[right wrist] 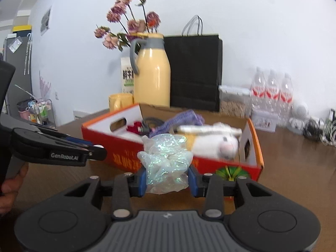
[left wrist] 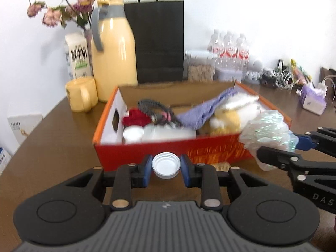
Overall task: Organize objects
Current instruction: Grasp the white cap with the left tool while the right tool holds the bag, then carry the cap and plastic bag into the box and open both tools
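Note:
My left gripper [left wrist: 166, 167] is shut on a white screw cap [left wrist: 166, 164], held with its hollow side up just in front of the red cardboard box [left wrist: 168, 150]. My right gripper [right wrist: 167, 178] is shut on a crumpled iridescent plastic wrapper [right wrist: 166, 157], also in front of the box [right wrist: 117, 157]; the same wrapper [left wrist: 268, 132] shows at the right of the left wrist view. Inside the box lie a purple cloth [left wrist: 205, 109], a white and yellow plush toy [right wrist: 218, 145], a dark cable [left wrist: 155, 109], a red item [left wrist: 134, 117] and a white jar [left wrist: 134, 133].
Behind the box stand a yellow jug [left wrist: 114, 52], a yellow mug [left wrist: 80, 96], a milk carton [left wrist: 77, 56], dried flowers [left wrist: 69, 6] and a black paper bag [left wrist: 157, 42]. Water bottles [left wrist: 231, 50], a clear container [left wrist: 200, 67], cables and a tissue box [left wrist: 313, 99] line the back right.

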